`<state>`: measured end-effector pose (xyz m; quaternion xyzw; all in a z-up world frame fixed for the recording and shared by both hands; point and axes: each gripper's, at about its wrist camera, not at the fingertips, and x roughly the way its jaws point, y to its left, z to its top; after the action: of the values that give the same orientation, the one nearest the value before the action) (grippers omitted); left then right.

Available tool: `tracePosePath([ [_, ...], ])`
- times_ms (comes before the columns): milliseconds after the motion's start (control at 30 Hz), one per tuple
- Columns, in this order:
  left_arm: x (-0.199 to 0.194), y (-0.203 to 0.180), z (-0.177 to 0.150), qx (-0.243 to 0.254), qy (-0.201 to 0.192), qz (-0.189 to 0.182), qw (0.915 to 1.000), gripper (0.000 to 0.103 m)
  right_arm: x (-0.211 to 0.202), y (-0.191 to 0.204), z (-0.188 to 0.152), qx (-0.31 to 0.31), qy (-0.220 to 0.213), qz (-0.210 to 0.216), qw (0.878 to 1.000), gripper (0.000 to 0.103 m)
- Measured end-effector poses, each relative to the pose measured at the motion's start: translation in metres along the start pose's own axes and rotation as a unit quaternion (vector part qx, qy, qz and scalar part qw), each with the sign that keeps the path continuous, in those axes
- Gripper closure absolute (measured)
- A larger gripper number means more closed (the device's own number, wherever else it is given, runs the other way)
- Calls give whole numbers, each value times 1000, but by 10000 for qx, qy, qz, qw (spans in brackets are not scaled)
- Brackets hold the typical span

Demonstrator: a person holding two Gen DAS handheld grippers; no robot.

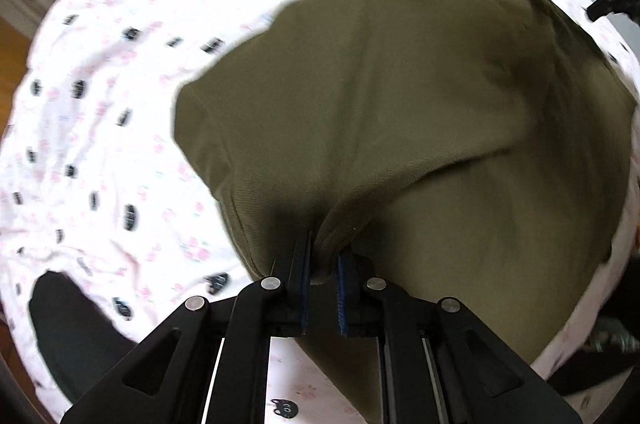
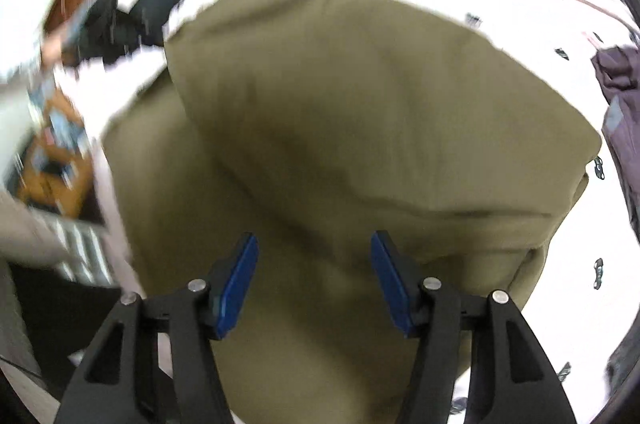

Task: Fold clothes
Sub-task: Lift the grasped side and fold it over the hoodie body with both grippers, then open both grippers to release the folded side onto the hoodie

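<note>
**Olive garment pinched by one gripper, free of the other**

Nearest the left wrist camera, the left gripper [image 1: 325, 264] has its jaws drawn almost together on a bunched fold at the near edge of the olive-green garment [image 1: 400, 95]. From that pinch the cloth fans out away from the camera, its long axis running from the grip toward the upper right of the view, where its far edge lies on the bed sheet [image 1: 100, 111], pale pink with small dark cat prints. A raised crease crosses the cloth to the right of the grip.

In the right wrist view the right gripper [image 2: 314, 280] stands with its jaws wide apart, blue pads [image 2: 240, 284] showing, nothing between them; the olive-green garment [image 2: 360, 111] lies spread just beyond and beneath them, stretching toward the top of the frame.

Only the left view shows a black cloth item [image 1: 68, 328] on the sheet at lower left. A purple-grey garment [image 2: 620, 111] lies at the right edge of the right view, and blurred orange-brown clutter [image 2: 56, 143] at its left, off the bed.
</note>
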<state>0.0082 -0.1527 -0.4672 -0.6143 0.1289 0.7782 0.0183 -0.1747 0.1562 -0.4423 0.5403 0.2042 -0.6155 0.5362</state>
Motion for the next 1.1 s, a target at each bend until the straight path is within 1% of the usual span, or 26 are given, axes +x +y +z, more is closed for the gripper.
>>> tracePosePath([
  [33, 1, 3, 3, -170, 85, 67, 9998, 92, -5, -2, 7, 110, -161, 3, 9998, 35],
  [67, 4, 5, 6, -381, 227, 93, 9990, 92, -5, -4, 13, 212, -250, -30, 9995, 31],
  [100, 8, 7, 5, -596, 413, 52, 9974, 92, -4, -7, 18, 314, -327, -66, 9989, 29],
  [167, 13, 4, -2, -651, 555, 82, 9963, 90, 0, -9, 28, 461, -412, -152, 9980, 29],
  [200, 19, -1, -10, -531, 661, 219, 9962, 89, 7, -10, 29, 523, -381, -248, 9976, 29],
  [267, 34, -4, -27, -305, 931, 485, 9940, 89, 24, -19, 26, 714, -194, -306, 9968, 29],
  [333, 45, -3, -44, -172, 1107, 652, 9916, 89, 45, -28, 17, 932, 77, -324, 9951, 29],
  [367, 48, 1, -52, -192, 1168, 724, 9903, 89, 59, -34, 8, 1092, 372, -444, 9923, 29],
  [400, 46, 9, -60, -382, 1165, 775, 9894, 89, 73, -41, -2, 1260, 691, -583, 9879, 29],
  [433, 38, 17, -62, -659, 1005, 736, 9900, 89, 81, -47, -10, 1402, 866, -595, 9845, 29],
  [467, 28, 25, -61, -940, 743, 651, 9907, 89, 88, -52, -17, 1539, 1016, -585, 9811, 29],
  [500, 17, 31, -59, -1177, 489, 582, 9901, 89, 87, -55, -24, 1659, 982, -532, 9798, 29],
  [567, -3, 35, -47, -1424, -13, 477, 9887, 89, 78, -56, -32, 1787, 899, -457, 9787, 29],
  [600, -14, 34, -38, -1504, -317, 360, 9875, 89, 71, -55, -35, 1847, 886, -437, 9778, 29],
  [633, -20, 31, -29, -1530, -521, 265, 9865, 89, 62, -55, -37, 1903, 769, -424, 9778, 29],
  [667, -26, 26, -19, -1558, -739, 126, 9849, 89, 50, -55, -38, 1972, 559, -388, 9780, 29],
  [733, -34, 14, 4, -1595, -1091, -221, 9809, 89, 29, -60, -35, 2162, 202, -383, 9754, 29],
  [767, -35, 7, 14, -1616, -1190, -367, 9790, 87, 17, -63, -33, 2287, -14, -428, 9726, 29],
  [867, -29, -14, 37, -1760, -1320, -797, 9723, 83, -1, -63, -22, 2434, -482, -563, 9671, 29],
  [933, -12, -21, 50, -2068, -1261, -945, 9656, 81, -5, -61, -13, 2400, -710, -744, 9653, 29],
  [967, -6, -24, 57, -2236, -1220, -983, 9620, 77, -2, -58, -7, 2373, -772, -838, 9647, 29],
  [1033, 3, -27, 64, -2593, -1094, -853, 9558, 68, 7, -56, 4, 2387, -911, -895, 9627, 29],
  [1100, 11, -25, 65, -2960, -1083, -585, 9472, 67, 13, -53, 15, 2437, -1064, -858, 9602, 29],
])
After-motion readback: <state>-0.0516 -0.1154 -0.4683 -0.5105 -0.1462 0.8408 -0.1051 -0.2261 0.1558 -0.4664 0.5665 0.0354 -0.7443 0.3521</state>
